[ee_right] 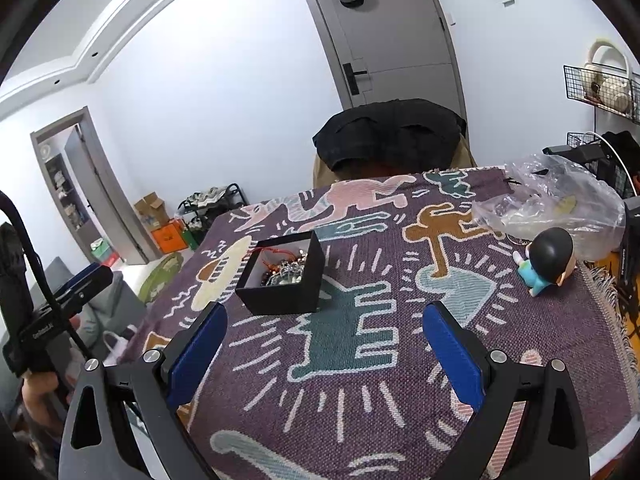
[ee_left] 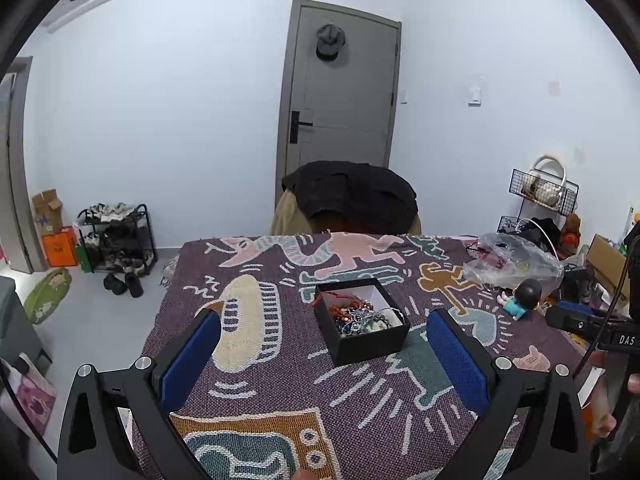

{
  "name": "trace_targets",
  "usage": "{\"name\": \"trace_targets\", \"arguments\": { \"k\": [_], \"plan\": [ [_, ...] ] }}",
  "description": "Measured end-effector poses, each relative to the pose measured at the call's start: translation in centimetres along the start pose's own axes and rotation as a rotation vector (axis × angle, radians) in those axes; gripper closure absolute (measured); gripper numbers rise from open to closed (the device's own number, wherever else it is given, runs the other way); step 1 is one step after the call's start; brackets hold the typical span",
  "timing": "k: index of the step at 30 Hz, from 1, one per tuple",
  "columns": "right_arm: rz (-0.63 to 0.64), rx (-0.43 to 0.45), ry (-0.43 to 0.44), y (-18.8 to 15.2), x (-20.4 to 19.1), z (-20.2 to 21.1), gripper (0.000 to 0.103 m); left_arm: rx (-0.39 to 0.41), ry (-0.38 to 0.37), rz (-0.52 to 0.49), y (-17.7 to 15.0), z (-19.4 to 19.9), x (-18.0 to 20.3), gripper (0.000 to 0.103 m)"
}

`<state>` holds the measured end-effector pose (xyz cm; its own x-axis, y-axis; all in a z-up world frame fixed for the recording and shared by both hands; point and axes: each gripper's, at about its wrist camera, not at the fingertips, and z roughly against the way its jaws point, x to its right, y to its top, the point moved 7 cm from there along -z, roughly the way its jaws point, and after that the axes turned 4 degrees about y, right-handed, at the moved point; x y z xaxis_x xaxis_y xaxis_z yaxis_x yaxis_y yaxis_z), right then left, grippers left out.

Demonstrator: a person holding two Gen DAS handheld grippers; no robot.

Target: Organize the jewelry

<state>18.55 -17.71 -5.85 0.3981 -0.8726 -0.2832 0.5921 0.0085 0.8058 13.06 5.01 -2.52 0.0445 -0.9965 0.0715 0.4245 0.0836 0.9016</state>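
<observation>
You are holding the left gripper (ee_left: 323, 322) and right gripper (ee_right: 324, 316) spread wide, gripping nothing | black box (ee_left: 362, 342) is sitting mid-table on the woven cloth (ee_left: 280, 384) | tangled jewelry (ee_left: 360, 314) inside is looking light, limp, snag-prone | pinch one strand.

Left gripper (ee_left: 323, 334) & right gripper (ee_right: 325, 326): black frames w/ blue textured pads, silver screws at pivots; white lettering at 3 o'clock, left view.
</observation>
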Motion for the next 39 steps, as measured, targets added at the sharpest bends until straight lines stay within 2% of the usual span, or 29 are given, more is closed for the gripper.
{"name": "trace_targets", "arguments": {
  "k": [19, 39],
  "plan": [
    [-0.016, -0.012, -0.003, -0.24, 0.27, -0.63, 0.005, 0.009, 0.033, 0.008, -0.16, 0.15, -0.75, 0.000],
    [-0.019, -0.012, -0.022, -0.40, 0.37, -0.64, 0.005, 0.010, 0.026, 0.012, -0.54, 0.15, -0.78, 0.000]
  ]
}}
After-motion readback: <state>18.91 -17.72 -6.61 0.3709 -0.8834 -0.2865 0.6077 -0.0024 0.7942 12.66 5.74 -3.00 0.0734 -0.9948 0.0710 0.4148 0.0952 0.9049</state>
